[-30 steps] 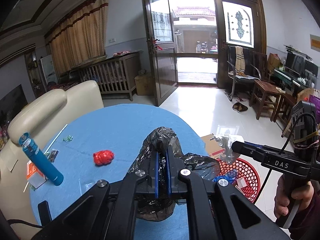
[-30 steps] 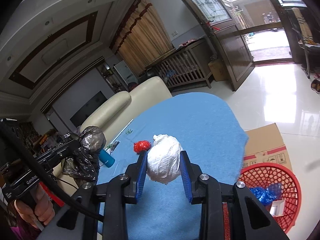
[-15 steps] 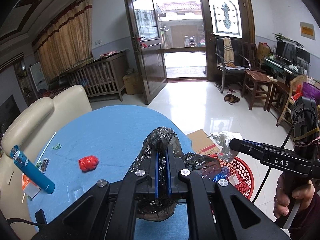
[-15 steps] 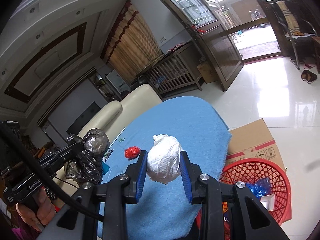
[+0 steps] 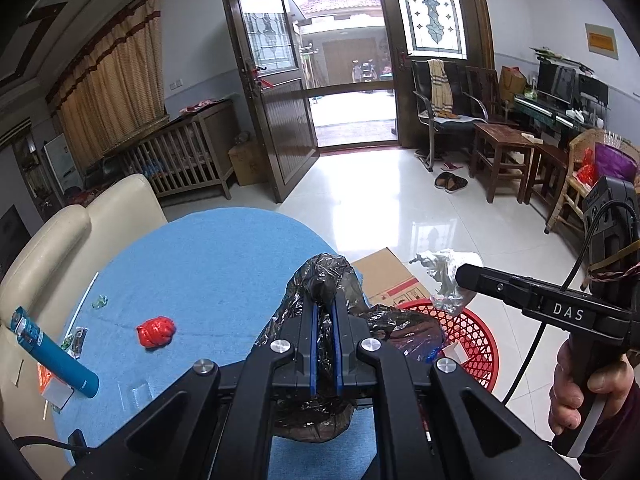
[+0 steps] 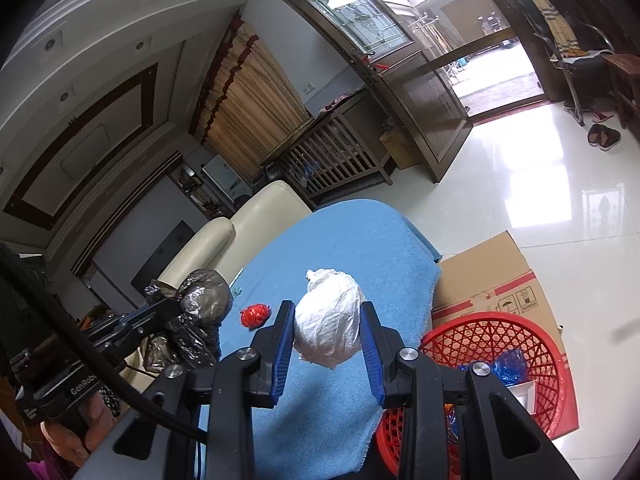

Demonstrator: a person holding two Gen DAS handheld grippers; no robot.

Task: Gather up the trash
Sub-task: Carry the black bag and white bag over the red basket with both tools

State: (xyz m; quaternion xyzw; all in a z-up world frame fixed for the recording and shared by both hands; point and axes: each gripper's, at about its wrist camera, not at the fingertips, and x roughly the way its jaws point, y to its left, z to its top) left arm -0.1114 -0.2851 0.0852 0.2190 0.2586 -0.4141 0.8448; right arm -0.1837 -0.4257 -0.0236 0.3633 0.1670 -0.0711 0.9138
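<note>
The left tongs (image 5: 325, 312) are pressed together on a crumpled black plastic bag (image 5: 326, 280), which bulges above the blue pads and hangs in folds below them, over the near edge of the surface (image 5: 208, 264), a round top covered with a blue cloth. The right tongs (image 6: 328, 320) pinch a wadded white plastic bag (image 6: 329, 318) between their blue pads; the ball fills the gap and sits above the cloth's edge. In the left wrist view the same white bag shows at the tip of the right tongs, above the rim of a red mesh basket (image 5: 476, 336) that stands on the pale tiled floor beside the surface. The basket already holds some blue plastic (image 6: 508, 364) and a white scrap. A flattened cardboard box (image 6: 492, 276) lies under and behind the basket.

On the cloth a red crumpled wrapper (image 5: 156, 331) lies well apart from both tongs. Farther left rests a blue tube (image 5: 54, 358) lying on its side, with a small orange and white box (image 5: 54, 388) partly beneath it, a few small wrappers near it, and a thin white straw (image 5: 82, 304) along the edge. A cream sofa (image 5: 60, 240) stands behind the surface. A hand (image 5: 588, 384) grips the handle of the right tongs, and another hand (image 6: 76, 428) holds the left tongs.
</note>
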